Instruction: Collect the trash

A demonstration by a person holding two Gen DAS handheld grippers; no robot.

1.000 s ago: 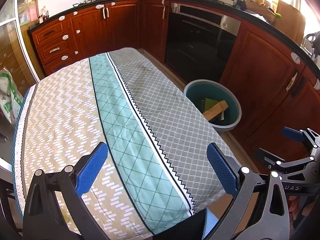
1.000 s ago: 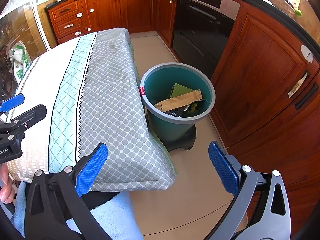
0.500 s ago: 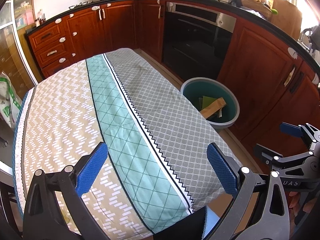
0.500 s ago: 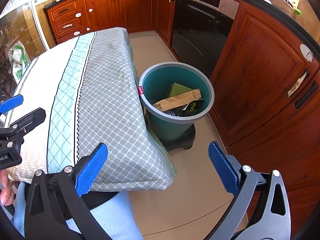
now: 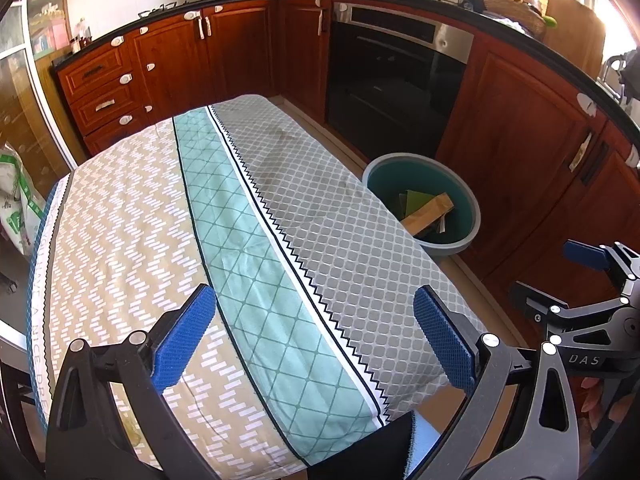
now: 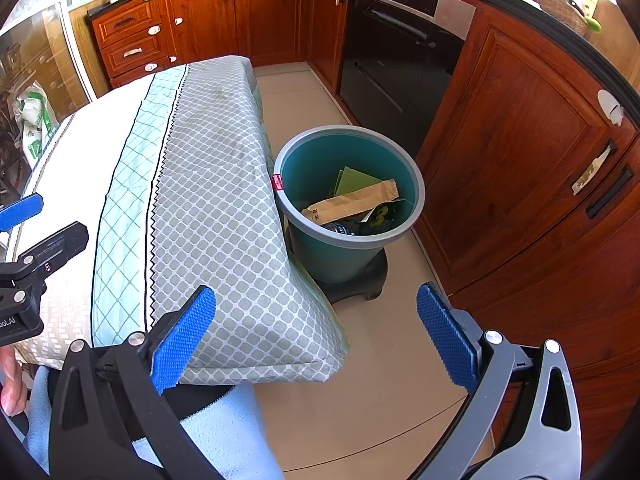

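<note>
Two hand-held black two-finger grippers with blue textured pads are held side by side, both pointing forward. The left gripper (image 5: pixel 314 342) has its jaws spread wide, nothing between them. The right gripper (image 6: pixel 316 344) likewise has its jaws wide apart and empty. Fingertips (image 6: pixel 10 390) of the person's left hand show beneath the left gripper's body.
</note>
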